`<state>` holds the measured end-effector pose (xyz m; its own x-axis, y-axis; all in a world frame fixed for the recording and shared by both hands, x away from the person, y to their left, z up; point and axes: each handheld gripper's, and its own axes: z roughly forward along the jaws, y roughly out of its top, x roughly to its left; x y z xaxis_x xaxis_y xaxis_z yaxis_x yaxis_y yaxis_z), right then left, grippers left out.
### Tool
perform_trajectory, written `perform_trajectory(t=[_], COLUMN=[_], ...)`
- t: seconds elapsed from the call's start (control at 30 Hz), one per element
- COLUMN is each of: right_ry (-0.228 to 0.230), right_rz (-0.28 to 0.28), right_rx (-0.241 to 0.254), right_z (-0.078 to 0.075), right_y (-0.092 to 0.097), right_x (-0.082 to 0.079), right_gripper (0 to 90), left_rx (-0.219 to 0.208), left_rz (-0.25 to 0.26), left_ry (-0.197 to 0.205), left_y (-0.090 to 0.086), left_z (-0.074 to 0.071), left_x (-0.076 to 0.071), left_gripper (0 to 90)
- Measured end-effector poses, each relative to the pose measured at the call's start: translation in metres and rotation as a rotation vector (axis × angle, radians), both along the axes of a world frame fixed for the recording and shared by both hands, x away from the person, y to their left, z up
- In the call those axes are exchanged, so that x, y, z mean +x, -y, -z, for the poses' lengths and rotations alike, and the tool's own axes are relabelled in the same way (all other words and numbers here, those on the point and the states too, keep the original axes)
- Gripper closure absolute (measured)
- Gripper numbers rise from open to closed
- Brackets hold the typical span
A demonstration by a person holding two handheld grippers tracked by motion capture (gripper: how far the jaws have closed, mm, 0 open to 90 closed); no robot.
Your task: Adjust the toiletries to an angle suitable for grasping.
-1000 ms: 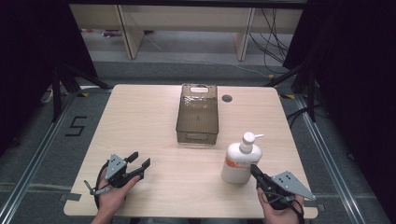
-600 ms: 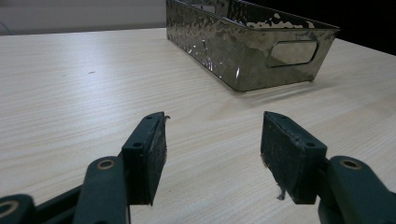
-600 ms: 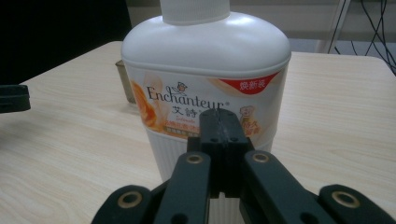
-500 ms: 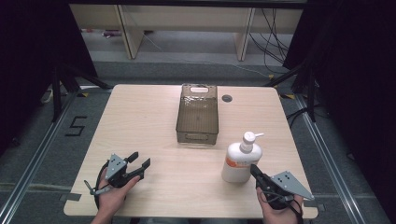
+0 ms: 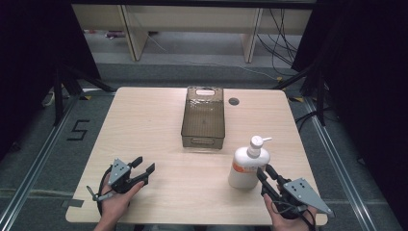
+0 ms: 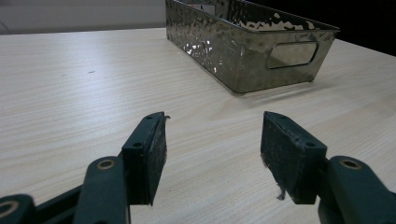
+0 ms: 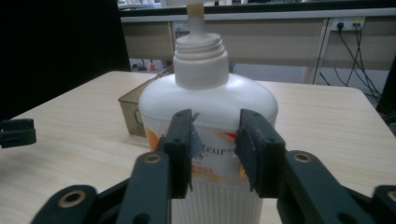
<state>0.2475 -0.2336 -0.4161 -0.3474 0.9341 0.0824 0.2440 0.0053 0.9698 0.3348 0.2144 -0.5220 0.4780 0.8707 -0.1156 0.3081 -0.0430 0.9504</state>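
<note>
Pump head [image 7: 195,10] cropped, bottle [image 7: 208,107] base hidden

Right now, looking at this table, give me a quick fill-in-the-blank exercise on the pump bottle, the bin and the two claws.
1. The white pump bottle stands ____ on the wooden table.
2. The right claw, its jaws just opening, is aimed at the ____.
3. The smoky see-through bin holds ____.
4. The left claw has its jaws ____, with bare tabletop between them.

Missing words: upright; pump bottle; nothing; open
</note>
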Motion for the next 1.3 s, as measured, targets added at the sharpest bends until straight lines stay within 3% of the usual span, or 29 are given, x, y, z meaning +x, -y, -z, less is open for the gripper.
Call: perform_trajectory(t=[0.13, 0.2, 0.37, 0.47, 0.63, 0.77, 0.83, 0.87, 0.9, 1.17, 1.2, 1.3], right_ry=[0.004, 0.017, 0.017, 0.041, 0.057, 0.091, 0.075, 0.096, 0.078, 0.09, 0.091, 0.093], right_rz=[0.003, 0.02, 0.039, 0.052, 0.05, 0.051, 0.061, 0.06, 0.064, 0.081, 0.079, 0.085], right_rx=[0.01, -0.017, -0.003, -0.018, 0.01, -0.014, 0.013, -0.009, -0.002, -0.01, 0.009, -0.022], right_z=[-0.002, -0.002, -0.003, -0.005, -0.01, -0.014, -0.015, -0.015, -0.016, -0.018, -0.017, -0.017], right_y=[0.0, 0.002, 0.003, 0.003, -0.004, -0.008, -0.011, -0.011, -0.013, -0.017, -0.018, -0.016], right_x=[0.001, 0.002, 0.002, 0.003, 0.003, 0.007, 0.008, 0.01, 0.01, 0.012, 0.012, 0.011], right_gripper=[61.1, 59.3, 55.7, 53.1, 48.4, 43.6, 41.7, 40.8, 40.3, 38.4, 38.8, 40.7], left_rx=[0.0, 0.002, 0.001, -0.013, -0.011, -0.003, -0.01, -0.013, -0.015, -0.029, -0.025, -0.021], left_rz=[0.0, 0.004, -0.003, 0.005, 0.006, 0.004, 0.004, 0.003, 0.003, -0.01, -0.009, -0.003], left_ry=[0.001, 0.005, -0.002, 0.011, 0.011, 0.002, 0.002, 0.0, -0.001, -0.002, 0.001, 0.003], left_y=[0.0, 0.0, 0.0, 0.0, 0.0, 0.001, 0.002, 0.002, 0.002, 0.001, 0.002, 0.002], left_z=[0.0, 0.0, 0.0, 0.001, 0.001, 0.0, 0.0, 0.0, 0.0, 0.0, 0.0, 0.0], left_x=[0.0, 0.0, 0.0, 0.001, 0.002, 0.002, 0.003, 0.003, 0.003, 0.003, 0.002, 0.003], left_gripper=[40.3, 40.3, 40.3, 40.3, 40.3, 40.4, 40.4, 40.4, 40.4, 40.4, 40.5, 40.6])
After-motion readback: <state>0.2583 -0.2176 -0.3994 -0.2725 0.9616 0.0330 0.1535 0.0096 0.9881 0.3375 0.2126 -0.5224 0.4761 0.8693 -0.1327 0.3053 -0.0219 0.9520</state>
